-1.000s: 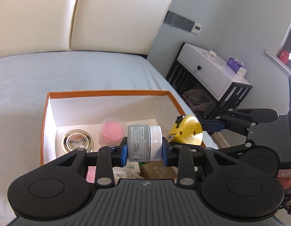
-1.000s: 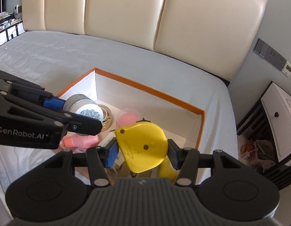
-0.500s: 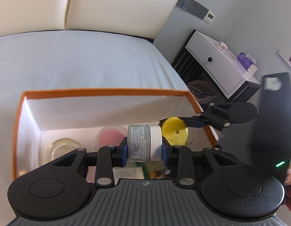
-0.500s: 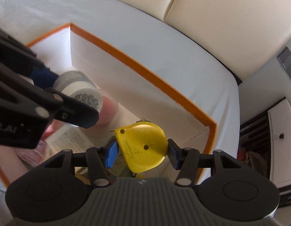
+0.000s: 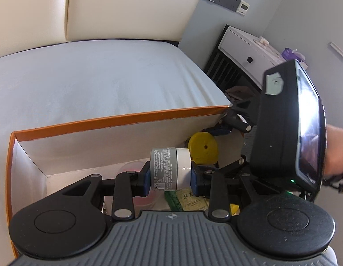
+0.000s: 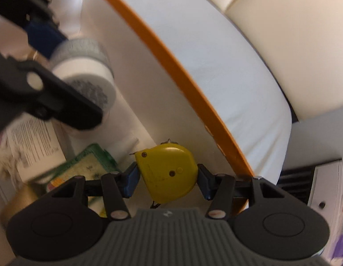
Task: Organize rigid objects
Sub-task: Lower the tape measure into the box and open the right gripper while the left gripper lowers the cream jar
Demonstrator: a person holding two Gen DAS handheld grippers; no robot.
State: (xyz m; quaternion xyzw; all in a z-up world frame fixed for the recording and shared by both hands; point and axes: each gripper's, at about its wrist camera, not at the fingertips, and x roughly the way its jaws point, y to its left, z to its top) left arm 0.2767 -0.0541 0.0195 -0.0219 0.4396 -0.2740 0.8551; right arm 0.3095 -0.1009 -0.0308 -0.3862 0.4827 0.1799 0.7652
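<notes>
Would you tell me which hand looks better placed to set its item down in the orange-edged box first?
Probably the right. Its gripper holds the yellow tape measure low in the box's far corner, over bare floor. The left gripper holds its grey-and-white jar above other items.

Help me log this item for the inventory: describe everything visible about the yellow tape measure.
The yellow tape measure has a glossy, plastic-looking case, rounded on one side and flatter on the other, with two small screws in its face and a metal tip at its top edge. The right hand-held gripper clamps it by its sides between blue pads. It hangs inside the orange-rimmed box, near the far right corner, above a green packet. Whether it touches the bottom cannot be told.
</notes>
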